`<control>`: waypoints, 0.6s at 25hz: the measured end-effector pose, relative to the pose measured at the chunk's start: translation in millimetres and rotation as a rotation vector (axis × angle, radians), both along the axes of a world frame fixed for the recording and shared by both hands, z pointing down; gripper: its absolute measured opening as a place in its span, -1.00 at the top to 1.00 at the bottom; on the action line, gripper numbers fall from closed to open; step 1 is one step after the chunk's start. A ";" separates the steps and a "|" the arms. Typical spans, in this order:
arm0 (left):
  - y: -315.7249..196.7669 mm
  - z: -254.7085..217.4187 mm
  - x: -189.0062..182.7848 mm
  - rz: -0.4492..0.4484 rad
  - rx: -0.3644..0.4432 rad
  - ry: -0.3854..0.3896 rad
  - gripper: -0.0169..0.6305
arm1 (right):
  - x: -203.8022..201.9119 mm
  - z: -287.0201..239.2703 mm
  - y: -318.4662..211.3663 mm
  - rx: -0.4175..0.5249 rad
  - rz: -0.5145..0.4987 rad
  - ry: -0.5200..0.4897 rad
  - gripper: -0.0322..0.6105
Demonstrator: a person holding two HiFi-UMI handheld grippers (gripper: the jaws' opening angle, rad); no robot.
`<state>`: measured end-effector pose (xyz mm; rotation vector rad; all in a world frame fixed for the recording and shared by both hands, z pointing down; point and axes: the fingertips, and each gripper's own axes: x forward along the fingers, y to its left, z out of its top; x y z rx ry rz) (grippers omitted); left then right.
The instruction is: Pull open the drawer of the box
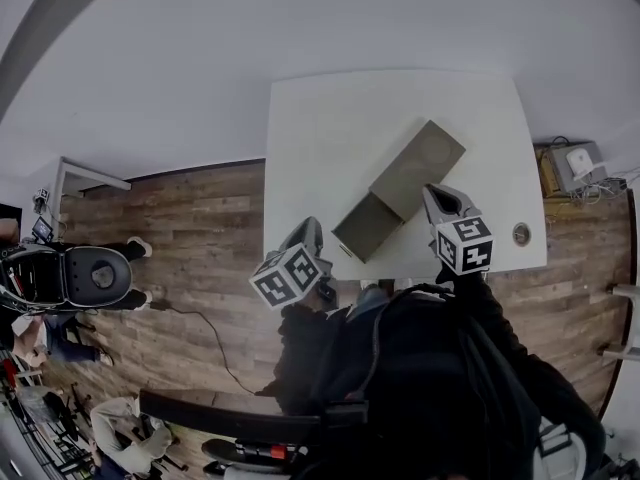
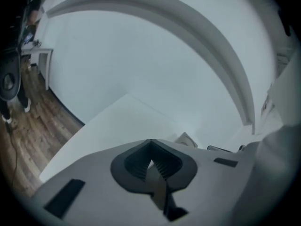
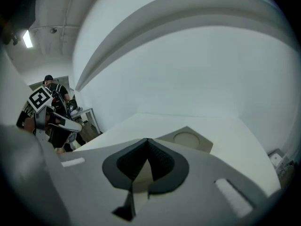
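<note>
With jaws pressed together on nothing, the right gripper (image 1: 432, 192) hangs over the box's (image 1: 425, 158) near edge and the left gripper (image 1: 312, 225) sits just left of the pulled-out drawer (image 1: 366, 228), whose front nears the bench (image 1: 300, 128) edge, with bare surface on both sides.

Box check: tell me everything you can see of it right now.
The box is a long grey-tan block, matte like cardboard, lying flat and diagonal on the white table. Its drawer stands pulled out from the near end and looks empty. The right gripper view shows a round mark on it. The right gripper is close by its right side; contact cannot be told.
</note>
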<state>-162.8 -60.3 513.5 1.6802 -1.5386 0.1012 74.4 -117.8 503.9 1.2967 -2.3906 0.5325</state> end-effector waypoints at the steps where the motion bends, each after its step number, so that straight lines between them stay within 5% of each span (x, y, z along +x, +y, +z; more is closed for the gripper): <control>1: -13.0 -16.7 8.1 0.029 0.049 -0.033 0.94 | 3.6 -15.8 -4.7 0.035 0.015 -0.015 0.92; 10: -77.5 -155.6 103.6 0.217 0.473 -0.209 0.94 | 31.0 -160.9 -13.2 0.368 0.098 -0.093 0.92; 15: -77.9 -185.6 139.3 0.270 0.567 -0.198 0.94 | 42.1 -195.1 -1.5 0.441 0.104 -0.089 0.92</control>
